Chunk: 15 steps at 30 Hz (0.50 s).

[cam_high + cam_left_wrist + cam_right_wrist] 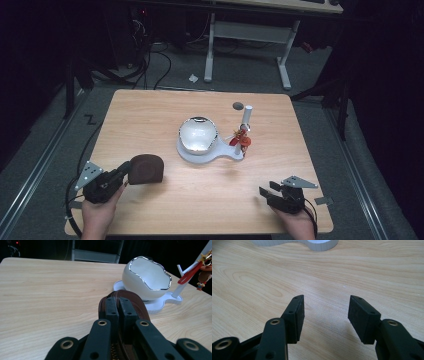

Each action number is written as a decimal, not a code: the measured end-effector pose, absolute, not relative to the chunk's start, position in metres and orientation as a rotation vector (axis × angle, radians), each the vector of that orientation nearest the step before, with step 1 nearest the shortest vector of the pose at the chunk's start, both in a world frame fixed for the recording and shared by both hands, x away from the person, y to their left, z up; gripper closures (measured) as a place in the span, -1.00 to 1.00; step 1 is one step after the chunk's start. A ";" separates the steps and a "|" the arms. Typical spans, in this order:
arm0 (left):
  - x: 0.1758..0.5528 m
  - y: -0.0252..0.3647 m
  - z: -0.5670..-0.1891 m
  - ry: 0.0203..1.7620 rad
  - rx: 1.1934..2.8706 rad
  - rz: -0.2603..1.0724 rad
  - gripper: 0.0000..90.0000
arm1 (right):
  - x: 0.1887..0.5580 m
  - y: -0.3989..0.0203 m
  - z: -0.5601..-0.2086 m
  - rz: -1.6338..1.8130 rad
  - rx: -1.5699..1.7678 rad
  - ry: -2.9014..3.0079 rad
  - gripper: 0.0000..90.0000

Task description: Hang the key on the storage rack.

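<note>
Brown pouch (130, 302) mostly hidden behind left tongs (119, 307); keychain charm (203, 270) cut off.

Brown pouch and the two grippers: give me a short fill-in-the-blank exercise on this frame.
1. The left gripper has its fingers shut on the brown ____.
2. The right gripper has nothing between its fingers, which stand ____.
3. The white egg-shaped bowl sits on a ____ stand.

Missing words: pouch; open; white
</note>
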<state>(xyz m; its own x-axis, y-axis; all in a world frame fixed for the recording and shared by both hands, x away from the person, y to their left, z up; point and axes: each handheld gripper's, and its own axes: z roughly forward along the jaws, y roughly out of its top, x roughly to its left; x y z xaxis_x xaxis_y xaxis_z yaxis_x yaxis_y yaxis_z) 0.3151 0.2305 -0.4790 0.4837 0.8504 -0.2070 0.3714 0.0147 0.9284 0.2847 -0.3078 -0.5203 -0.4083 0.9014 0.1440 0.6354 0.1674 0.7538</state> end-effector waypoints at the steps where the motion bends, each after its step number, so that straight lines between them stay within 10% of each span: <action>1: 0.316 0.228 -0.478 1.084 1.582 0.521 0.93 | 0.285 -0.308 -0.521 1.098 1.458 2.118 0.06; 15: 0.330 0.201 -0.462 1.048 1.576 0.539 0.93 | 0.286 -0.311 -0.521 1.118 1.444 2.128 0.06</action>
<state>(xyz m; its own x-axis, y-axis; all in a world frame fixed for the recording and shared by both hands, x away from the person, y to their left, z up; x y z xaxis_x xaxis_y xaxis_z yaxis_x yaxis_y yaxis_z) 0.3296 0.2009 -0.4617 0.5023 0.8441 -0.1874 0.3390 0.0071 0.9408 0.2855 -0.3114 -0.5208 -0.4280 0.8916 0.1481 0.6277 0.1753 0.7585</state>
